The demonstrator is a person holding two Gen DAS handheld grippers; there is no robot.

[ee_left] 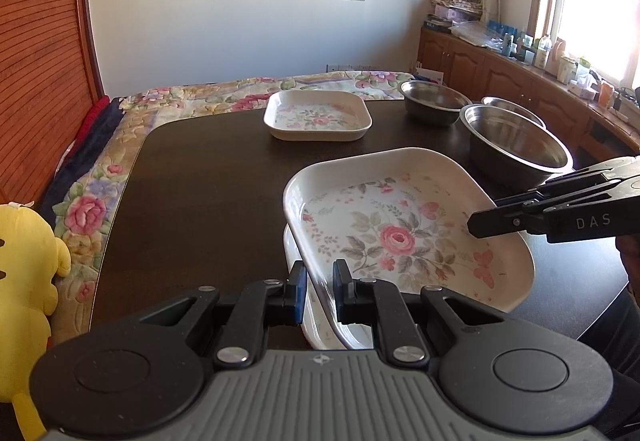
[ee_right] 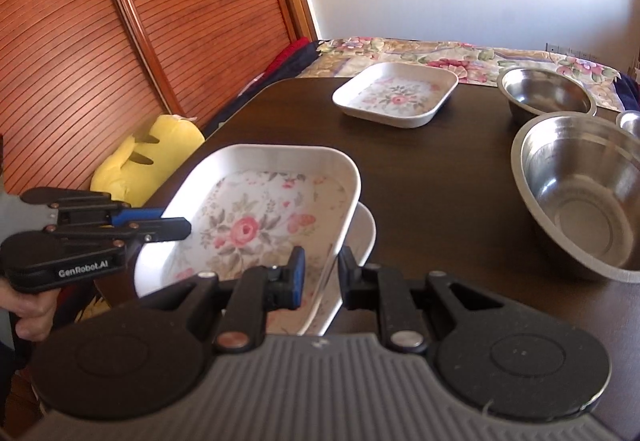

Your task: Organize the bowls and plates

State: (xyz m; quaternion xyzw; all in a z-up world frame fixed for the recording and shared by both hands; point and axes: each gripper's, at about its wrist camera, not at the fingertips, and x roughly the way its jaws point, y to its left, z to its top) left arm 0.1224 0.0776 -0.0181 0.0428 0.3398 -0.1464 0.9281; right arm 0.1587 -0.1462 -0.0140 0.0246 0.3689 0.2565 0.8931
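- Item in hand: a square floral plate (ee_left: 400,229), white-rimmed, held tilted above a second plate of the same pattern (ee_left: 316,325), which lies flat on the dark table (ee_left: 200,193) directly beneath it.
- Left gripper (ee_left: 320,289): jaws straddle the plate's near rim, one pad inside and one outside. A narrow gap shows at the left pad, so I judge it gripping the rim but cannot confirm firm contact.
- Right gripper (ee_right: 320,273): jaws likewise set across the opposite rim, one finger each side, apparently clamped on it. In the left wrist view its fingers lie close together over the plate's right edge.
- Governing relation: the held plate sits directly above the lower plate but skewed, its far side raised higher than the side at the left gripper. Both grippers hold opposite edges, so neither is nearer; the plate must be levelled and squared to the one below to nest.
- Remaining items: a third floral plate (ee_left: 318,115) stands well apart at the far side of the table. Three steel bowls stand to the right, unstacked: a large bowl (ee_right: 580,193), a medium bowl (ee_right: 546,91), and a third bowl (ee_left: 516,109) only partly seen.
- Judgement: stacking is at an early stage.
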